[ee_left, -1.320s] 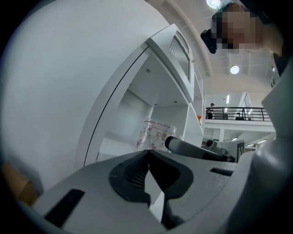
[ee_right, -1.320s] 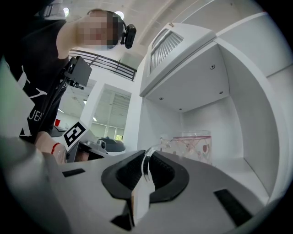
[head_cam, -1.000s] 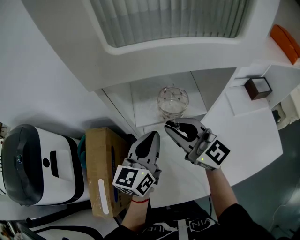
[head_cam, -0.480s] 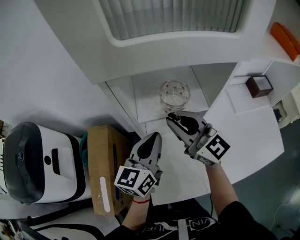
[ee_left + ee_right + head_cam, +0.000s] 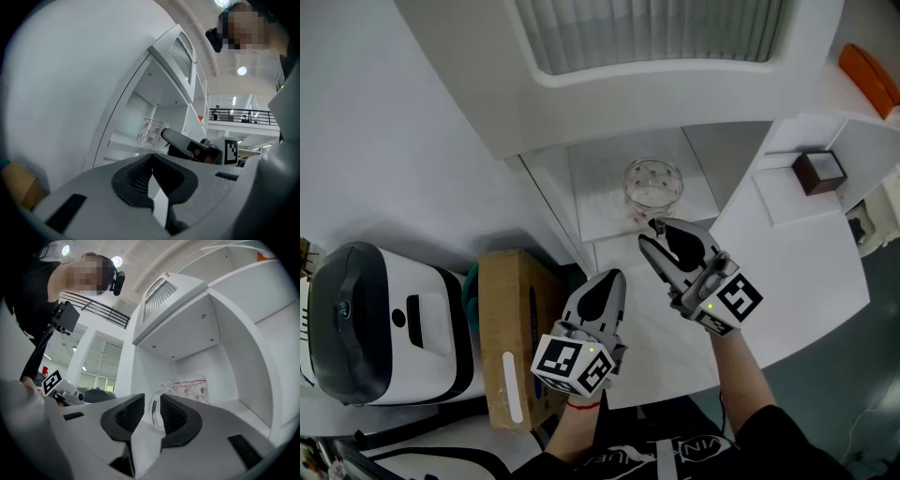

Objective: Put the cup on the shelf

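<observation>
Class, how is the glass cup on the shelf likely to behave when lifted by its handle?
The glass cup looks thin and clear, so probably fragile and slippery. With only its handle between the jaws of the right gripper, it may well swing or tilt when lifted.

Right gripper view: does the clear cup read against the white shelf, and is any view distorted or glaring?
Right gripper view: strong fisheye bends the shelf edges, corners go dark; the cup is sharp but faint, told by its red print. Left gripper view: same bending, a ceiling lamp glares, the cup is small. Head view: even light, soft shadow inside the shelf, no blur.
</observation>
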